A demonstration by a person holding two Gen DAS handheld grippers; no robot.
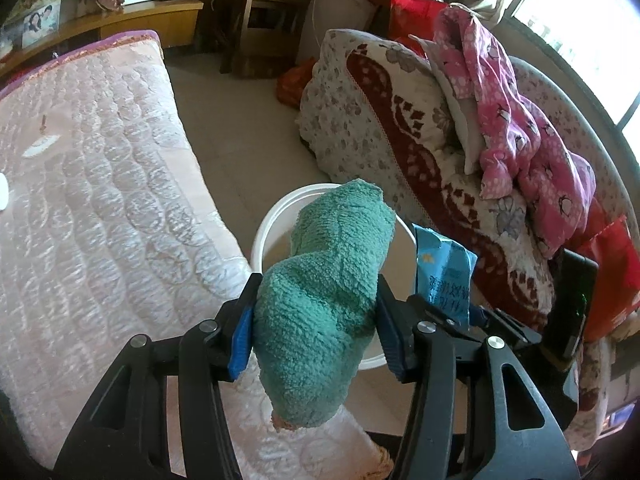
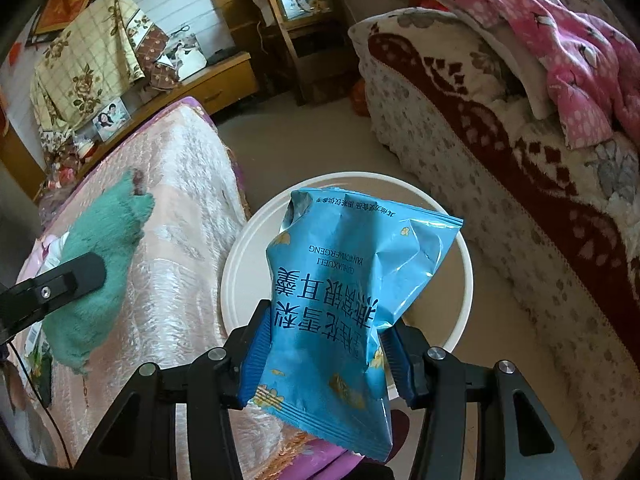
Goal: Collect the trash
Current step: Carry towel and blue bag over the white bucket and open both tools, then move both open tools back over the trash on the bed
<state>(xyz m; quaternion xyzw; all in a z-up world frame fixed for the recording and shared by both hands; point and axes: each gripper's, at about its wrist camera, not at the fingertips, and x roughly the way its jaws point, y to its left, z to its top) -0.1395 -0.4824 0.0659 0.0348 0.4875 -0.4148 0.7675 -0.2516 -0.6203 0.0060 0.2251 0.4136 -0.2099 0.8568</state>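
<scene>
A fuzzy green sock-like cloth [image 1: 324,264] is clamped between the blue pads of my left gripper [image 1: 316,320]. It hangs over the rim of a white bucket [image 1: 272,220] on the floor. My right gripper [image 2: 320,356] is shut on a crumpled blue snack bag [image 2: 352,272], held directly above the same bucket [image 2: 240,264]. In the left wrist view the bag [image 1: 442,276] shows just right of the cloth. In the right wrist view the green cloth [image 2: 100,252] sits off to the left over the bed, with a black finger [image 2: 68,280] of the left gripper on it.
A bed with a pink quilted cover [image 1: 100,180] runs along the left of the bucket. A sofa under a floral blanket [image 1: 380,120] with a pink garment [image 1: 520,120] stands at the right. Bare floor [image 1: 240,120] lies between them, and a wooden chair [image 2: 296,20] stands at the back.
</scene>
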